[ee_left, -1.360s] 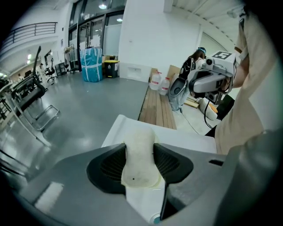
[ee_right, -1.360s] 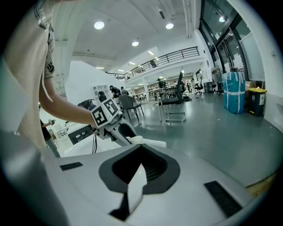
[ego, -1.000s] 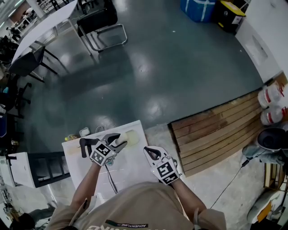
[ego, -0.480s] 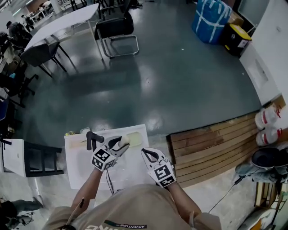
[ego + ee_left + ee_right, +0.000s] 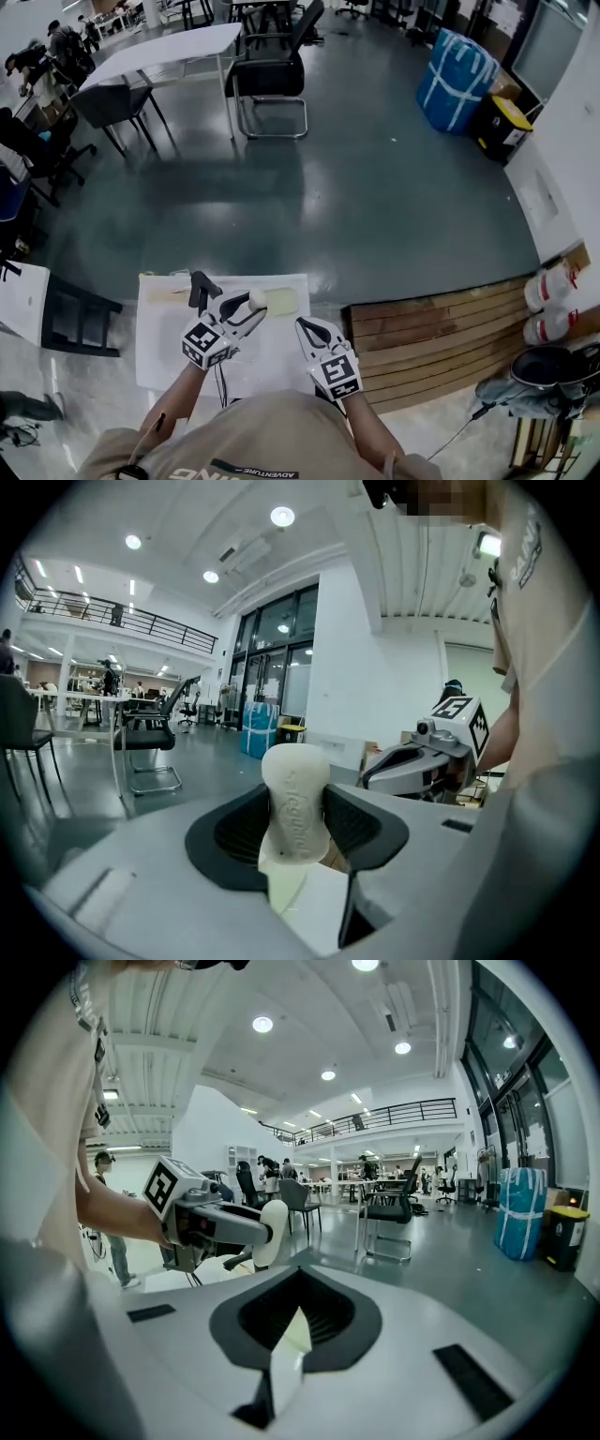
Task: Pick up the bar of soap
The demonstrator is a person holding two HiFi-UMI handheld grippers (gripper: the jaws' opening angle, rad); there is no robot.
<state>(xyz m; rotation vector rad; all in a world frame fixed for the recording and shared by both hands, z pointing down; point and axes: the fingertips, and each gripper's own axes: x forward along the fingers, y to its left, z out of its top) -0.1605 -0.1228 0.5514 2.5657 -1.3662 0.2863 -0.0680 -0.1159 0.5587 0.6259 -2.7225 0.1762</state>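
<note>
The cream bar of soap stands upright between my left gripper's jaws, which are shut on it. In the head view the soap shows at the tip of the left gripper, held just above the white table. The right gripper hovers at the table's right edge, a little to the right of the left one. Its jaws meet in the right gripper view with nothing between them. That view also shows the left gripper with the soap at its tip.
A pale yellow pad lies on the table under and beside the soap. A wooden strip runs along the table's far edge. Wooden planks lie on the floor at the right. Chairs and tables stand farther off.
The head view has tilted up and the table sits lower in it. The left gripper now holds the soap slightly off the pale pad. The right gripper has stayed beside it.
</note>
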